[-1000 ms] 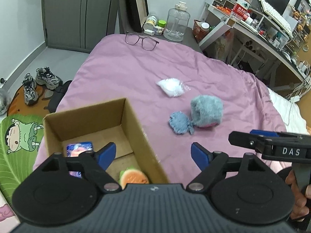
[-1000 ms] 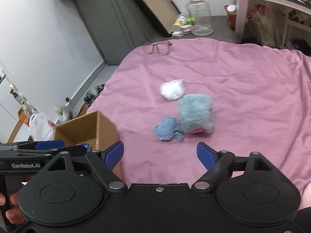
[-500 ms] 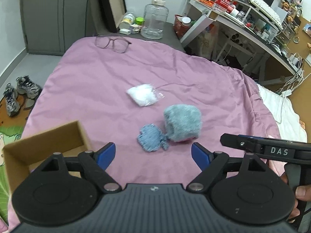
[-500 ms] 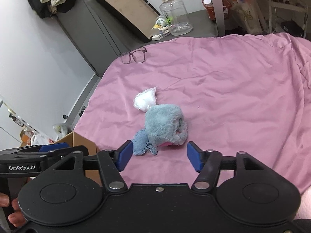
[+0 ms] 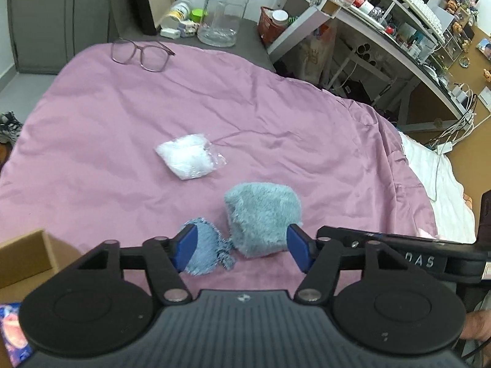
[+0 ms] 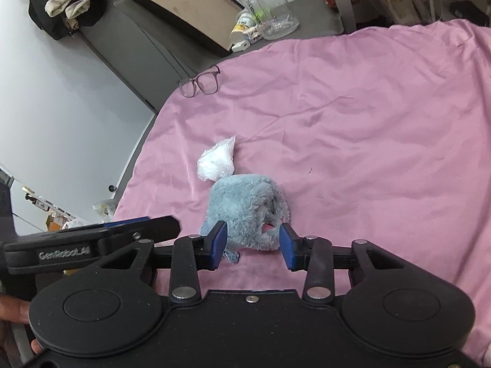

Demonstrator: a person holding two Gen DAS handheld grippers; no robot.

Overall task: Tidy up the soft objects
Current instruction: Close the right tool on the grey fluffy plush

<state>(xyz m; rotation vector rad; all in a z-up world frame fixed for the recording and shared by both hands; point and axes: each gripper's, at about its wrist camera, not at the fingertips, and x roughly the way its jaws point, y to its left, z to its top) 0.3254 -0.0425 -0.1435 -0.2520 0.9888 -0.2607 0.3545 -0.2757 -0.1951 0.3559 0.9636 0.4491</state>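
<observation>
A fluffy grey-blue plush [image 5: 262, 219] [image 6: 248, 211] lies on the pink bedspread [image 5: 276, 116]. A small blue cloth [image 5: 204, 251] lies at its left side, touching it. A white stuffing bag [image 5: 185, 155] [image 6: 218, 161] lies just beyond them. My left gripper [image 5: 242, 253] is open, with the blue cloth and the plush's near edge between its fingers. My right gripper [image 6: 252, 247] is open, its fingers either side of the plush's near end, not clamped. The cardboard box [image 5: 23, 256] stands at the lower left in the left wrist view.
Glasses [image 5: 141, 53] lie at the far edge of the bed. A clear water jug [image 5: 222, 10] and small bottles stand on a dark stand behind. A cluttered desk [image 5: 383, 30] is on the right. A white sheet [image 5: 435, 178] shows at the bed's right edge.
Both grippers have moved forward and right from the box to the plush. The right gripper's fingers have narrowed around the plush. The box has slid to the left edge of view.
</observation>
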